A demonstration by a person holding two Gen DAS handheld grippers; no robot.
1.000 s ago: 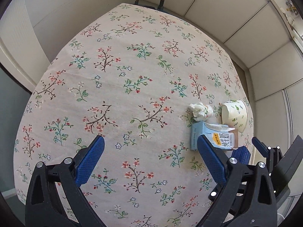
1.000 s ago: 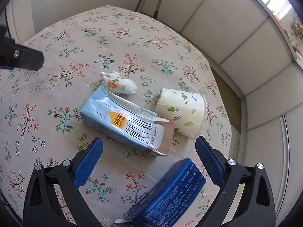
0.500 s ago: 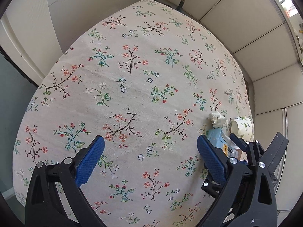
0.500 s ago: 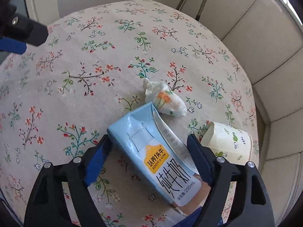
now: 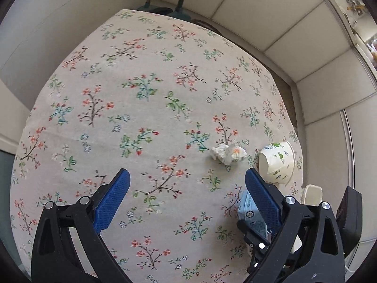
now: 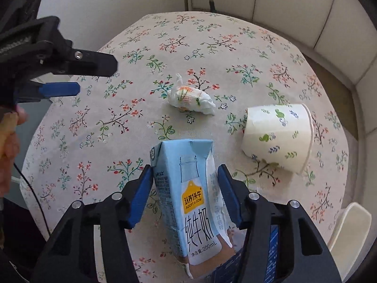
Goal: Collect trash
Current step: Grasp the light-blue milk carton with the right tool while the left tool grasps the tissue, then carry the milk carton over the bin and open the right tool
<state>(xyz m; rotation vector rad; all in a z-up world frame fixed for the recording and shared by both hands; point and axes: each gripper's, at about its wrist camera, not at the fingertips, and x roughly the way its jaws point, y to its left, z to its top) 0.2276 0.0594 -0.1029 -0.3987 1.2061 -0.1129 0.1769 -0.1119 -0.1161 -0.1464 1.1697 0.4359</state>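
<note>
The right tongs (image 6: 185, 188) squeeze the blue milk carton (image 6: 188, 200) above the flowery desk (image 6: 117, 129). The left tongs (image 5: 186, 195) stay wide open, holding nothing. A paper cup (image 6: 278, 136) lies on its side near a crumpled tissue (image 6: 190, 97).

Left wrist cam: high over the table (image 5: 146, 99), looking steeply down and forward along its own fingers (image 5: 113, 197); sees nearly the whole floral top out to the far wall panels. Items sit at its right edge, mid-distance.

Right wrist cam: lower and closer, same general heading, milk carton (image 6: 188, 200) filling the near centre between its fingers (image 6: 139, 198).

Overlap: crumpled tissue (image 5: 227, 153) (image 6: 190, 97), tipped paper cup (image 5: 278, 164) (image 6: 278, 136), carton (image 5: 251, 210) and the table's far half. Right cam also catches the left gripper (image 6: 59, 75) at upper left; left cam catches the right gripper (image 5: 254, 235) at lower right.
</note>
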